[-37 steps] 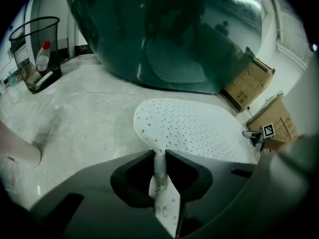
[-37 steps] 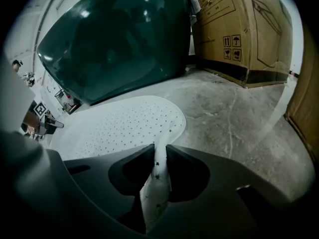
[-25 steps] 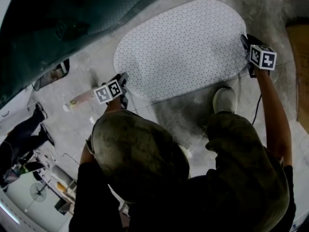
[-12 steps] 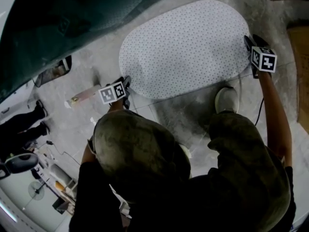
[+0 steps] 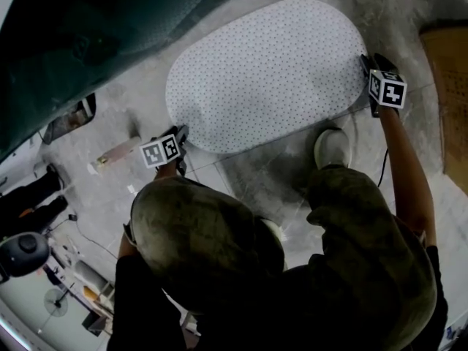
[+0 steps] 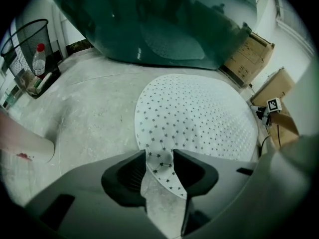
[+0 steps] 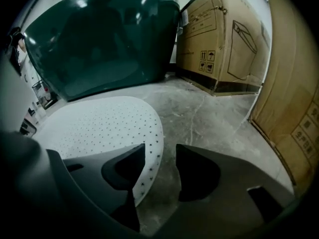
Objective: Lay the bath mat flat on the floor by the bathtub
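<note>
The oval white bath mat (image 5: 263,72) with small dark stars lies flat on the grey floor beside the dark green bathtub (image 5: 88,35). My left gripper (image 5: 180,133) is at the mat's near left end. Its jaws stand apart and level with the floor, and the mat's rim (image 6: 159,168) lies in the gap unpinched. My right gripper (image 5: 365,63) is at the mat's right end. Its jaws are opening, and the mat's edge (image 7: 149,158) lies by the left pad, clear of the right one. The mat (image 7: 99,128) runs back to the tub (image 7: 99,44).
Cardboard boxes (image 7: 224,39) stand right of the tub, and more cardboard (image 5: 446,86) lies along the right edge. A wire bin (image 6: 25,49) holding a bottle is far left. The person's shoe (image 5: 333,146) rests just below the mat.
The mat and both grippers sit slightly further left and up in the head view. The mat stays flat with each gripper at its end.
</note>
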The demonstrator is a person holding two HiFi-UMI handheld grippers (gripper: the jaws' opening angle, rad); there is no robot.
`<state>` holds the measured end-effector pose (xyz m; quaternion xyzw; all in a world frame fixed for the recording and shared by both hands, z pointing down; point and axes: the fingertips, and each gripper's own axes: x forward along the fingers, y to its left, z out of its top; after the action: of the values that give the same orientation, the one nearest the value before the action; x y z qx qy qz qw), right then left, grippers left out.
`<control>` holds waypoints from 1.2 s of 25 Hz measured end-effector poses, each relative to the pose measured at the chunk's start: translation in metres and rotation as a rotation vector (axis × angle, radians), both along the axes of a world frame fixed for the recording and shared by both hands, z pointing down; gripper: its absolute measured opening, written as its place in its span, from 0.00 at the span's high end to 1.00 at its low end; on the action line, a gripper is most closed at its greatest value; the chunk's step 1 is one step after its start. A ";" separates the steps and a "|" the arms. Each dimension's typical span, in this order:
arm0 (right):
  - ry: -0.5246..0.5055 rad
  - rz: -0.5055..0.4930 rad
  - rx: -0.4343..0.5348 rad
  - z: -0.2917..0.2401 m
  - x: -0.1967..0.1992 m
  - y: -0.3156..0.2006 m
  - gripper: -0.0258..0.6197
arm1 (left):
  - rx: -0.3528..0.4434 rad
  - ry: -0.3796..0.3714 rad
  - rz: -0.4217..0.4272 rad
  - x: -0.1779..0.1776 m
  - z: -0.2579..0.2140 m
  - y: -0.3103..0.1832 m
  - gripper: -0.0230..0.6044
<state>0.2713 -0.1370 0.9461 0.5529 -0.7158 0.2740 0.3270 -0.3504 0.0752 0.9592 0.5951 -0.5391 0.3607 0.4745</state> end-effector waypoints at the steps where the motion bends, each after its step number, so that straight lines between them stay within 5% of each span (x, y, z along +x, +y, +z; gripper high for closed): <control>1: 0.011 0.020 0.018 -0.003 0.006 -0.002 0.64 | 0.000 -0.003 0.005 0.000 0.000 0.000 0.67; 5: -0.075 0.056 0.086 -0.015 0.006 -0.019 0.71 | 0.016 0.012 0.004 0.000 -0.003 0.001 0.67; 8: -0.148 -0.005 0.011 0.000 -0.016 -0.015 0.71 | 0.051 0.056 -0.030 0.002 -0.004 0.001 0.67; 16: -0.080 -0.033 0.016 -0.010 -0.030 -0.012 0.80 | 0.133 0.058 -0.005 0.004 -0.020 0.007 0.68; 19: -0.132 -0.016 -0.031 -0.041 -0.044 -0.005 0.83 | 0.122 0.181 -0.031 0.031 -0.036 0.010 0.69; 22: -0.180 0.003 -0.153 -0.073 -0.055 0.031 0.89 | 0.088 0.280 -0.020 0.076 -0.073 0.023 0.87; 25: -0.211 -0.008 -0.283 -0.110 -0.080 0.073 0.92 | 0.099 0.330 -0.024 0.103 -0.126 0.029 0.91; 30: -0.199 -0.072 -0.333 -0.217 -0.108 0.116 0.92 | 0.084 0.408 -0.048 0.134 -0.234 0.056 0.92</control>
<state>0.1637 -0.0208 0.7292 0.4353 -0.7086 0.4303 0.3511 -0.2167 0.1307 0.7250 0.6620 -0.4606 0.1982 0.5570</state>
